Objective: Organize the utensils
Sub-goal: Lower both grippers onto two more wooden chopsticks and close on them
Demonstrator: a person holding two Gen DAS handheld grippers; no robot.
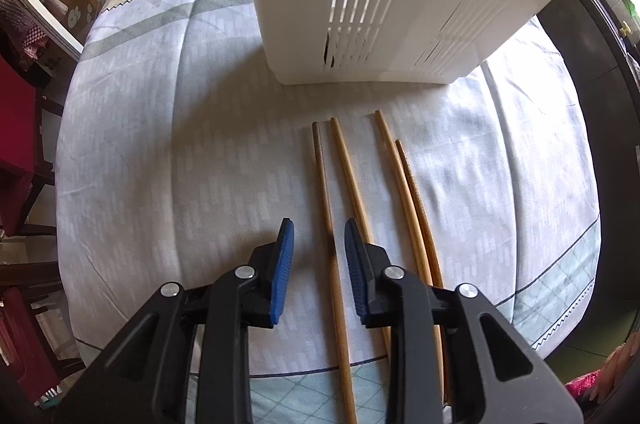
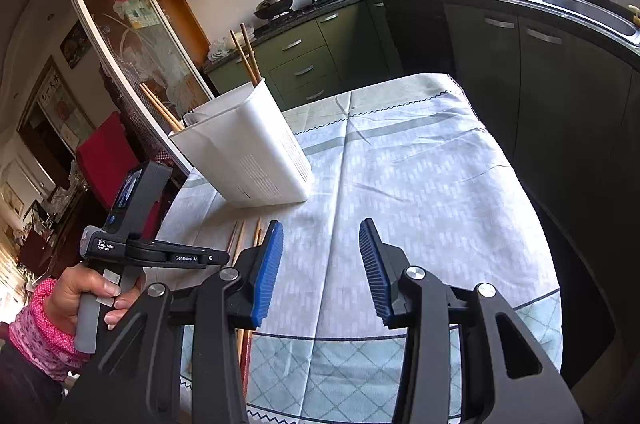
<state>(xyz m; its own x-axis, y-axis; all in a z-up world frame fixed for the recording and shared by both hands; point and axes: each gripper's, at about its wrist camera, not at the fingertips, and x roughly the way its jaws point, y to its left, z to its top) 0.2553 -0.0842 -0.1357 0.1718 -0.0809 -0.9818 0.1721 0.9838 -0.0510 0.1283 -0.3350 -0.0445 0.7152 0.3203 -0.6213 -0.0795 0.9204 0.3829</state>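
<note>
Chopsticks [image 1: 340,192] are what lies loose here: four wooden sticks side by side on the pale patterned tablecloth [image 1: 160,144], running from the near edge toward the white slotted utensil holder [image 1: 400,4] that stands just beyond their far tips. From the right wrist view the holder [image 2: 256,152] already has several chopsticks [image 2: 246,54] standing in it, leaning out over its rim.

Pointing steeply down at the cloth, the left gripper [image 1: 319,240] has its blue pads apart, straddling the leftmost chopstick [image 1: 322,184], which passes between them; neither pad presses on it. Its right pad sits over the second stick. A hand in a pink dotted sleeve [image 2: 86,298] holds this tool at the near left.

To the right, the right gripper [image 2: 320,244] hangs over bare cloth with its jaws parted and nothing between them.
</note>
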